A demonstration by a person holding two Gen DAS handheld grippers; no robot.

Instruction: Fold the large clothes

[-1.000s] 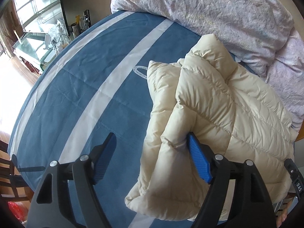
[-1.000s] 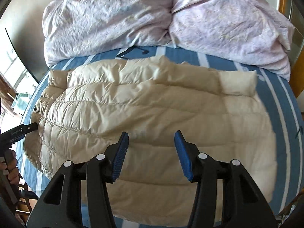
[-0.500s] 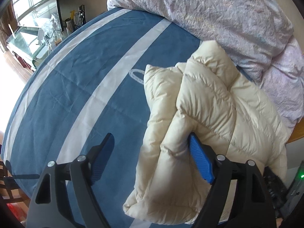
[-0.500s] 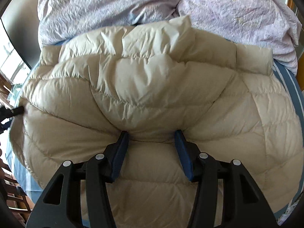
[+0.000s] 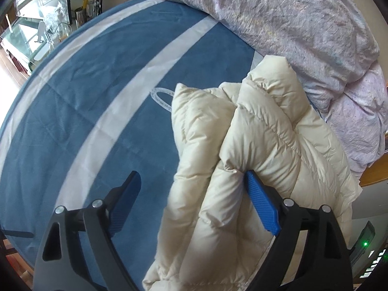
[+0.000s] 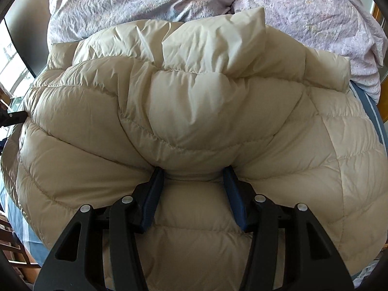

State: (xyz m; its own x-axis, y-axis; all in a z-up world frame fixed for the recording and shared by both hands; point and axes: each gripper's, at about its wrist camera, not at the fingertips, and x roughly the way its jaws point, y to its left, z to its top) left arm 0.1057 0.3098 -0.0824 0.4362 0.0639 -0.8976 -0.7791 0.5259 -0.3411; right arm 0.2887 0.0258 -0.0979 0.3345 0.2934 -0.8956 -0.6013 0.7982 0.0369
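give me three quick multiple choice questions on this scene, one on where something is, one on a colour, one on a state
1. Where does the cream puffer jacket lie?
A. on a wooden floor
B. on the blue striped bedspread, below the lilac duvet
C. on a hanger

2. What colour are the pads of the hand-held grippers?
A. blue
B. red
C. yellow

3. How does the left hand-held gripper stand?
A. shut tight on the bedspread
B. out of view
C. jaws wide, only one pad against the jacket

Answers: 1 B, the jacket rests on the bedspread beside the duvet. 2 A, both views show blue ridged pads. 3 C, the other pad hangs over bare bedspread with a gap to the jacket; the jaws have just been opening.
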